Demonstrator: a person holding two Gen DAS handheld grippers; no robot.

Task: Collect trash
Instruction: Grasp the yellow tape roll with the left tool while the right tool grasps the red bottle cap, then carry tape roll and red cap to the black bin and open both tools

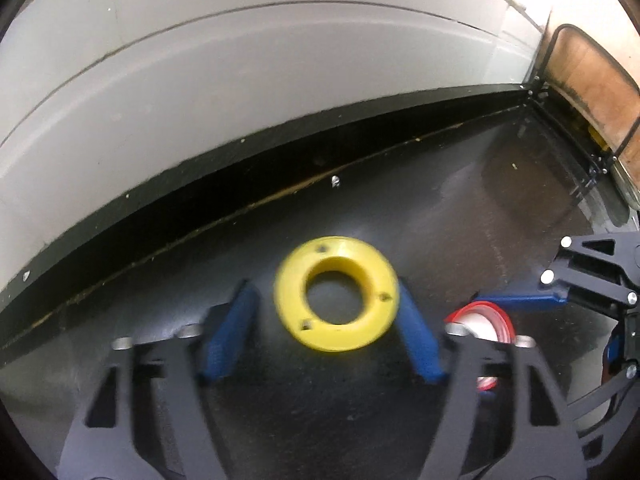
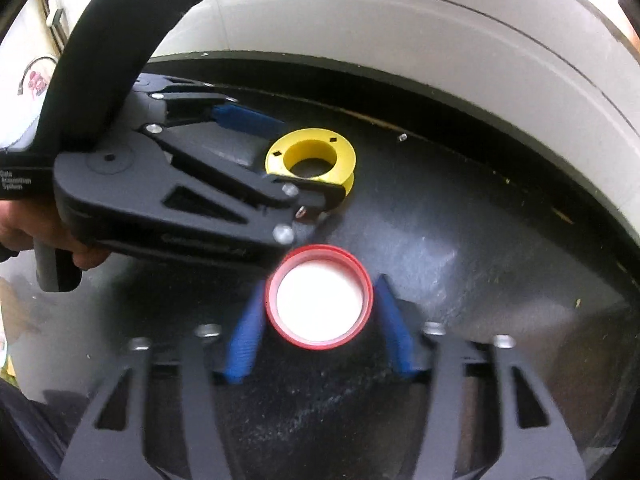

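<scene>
- In the left wrist view, the red cap [image 1: 486, 320] is sitting half hidden behind the left gripper [image 1: 326, 328] at lower right.
- The right gripper [image 1: 532, 300] is getting cut off by the right edge.
- In the right wrist view, the left gripper's lower finger is covering the near rim of the yellow ring [image 2: 311, 160].
- The hand [image 2: 24, 236] is running off the left edge.

A yellow ring [image 1: 337, 299] and a red-rimmed cap [image 2: 319, 293] were seen lying apart on a black tabletop [image 2: 480, 264].
</scene>
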